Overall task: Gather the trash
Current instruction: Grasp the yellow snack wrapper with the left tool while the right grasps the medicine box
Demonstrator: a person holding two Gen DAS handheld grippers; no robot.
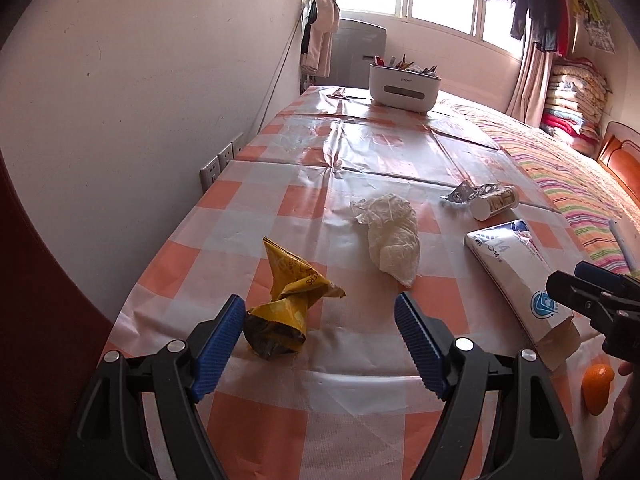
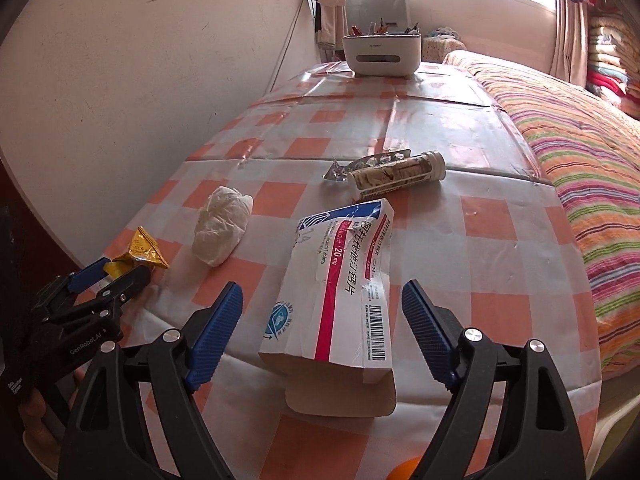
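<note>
**Both grippers spread wide over scattered trash on the checked table**

At the far left, a white wall with a row of sockets (image 1: pixel 222 162) runs beside the orange-checked tablecloth (image 1: pixel 304 128). The left gripper (image 1: pixel 320 318) has its blue-padded fingers wide apart, holding nothing; the crumpled yellow wrapper (image 1: pixel 290 300) lies just ahead of the left finger, at about 11 o'clock from the gripper's midpoint, close to that pad, though contact cannot be told. At 1 o'clock from it sits a crumpled white tissue (image 1: pixel 390 232), apart from the wrapper.

Further right, the flattened medicine box (image 2: pixel 340 292) lies between the spread fingers of the right gripper (image 2: pixel 322 306), its open flap hanging over the near table edge; the fingers stand wide on either side, not touching it. At 12 o'clock beyond the box rest a small cylindrical bottle (image 2: pixel 396 176) on its side and a silver blister pack (image 2: pixel 360 166) just behind it. A white organiser bin (image 2: pixel 382 54) stands at the far end. An orange (image 1: pixel 597 388) sits at the near right edge, and a striped bedspread (image 2: pixel 580 152) borders the table's right side.
</note>
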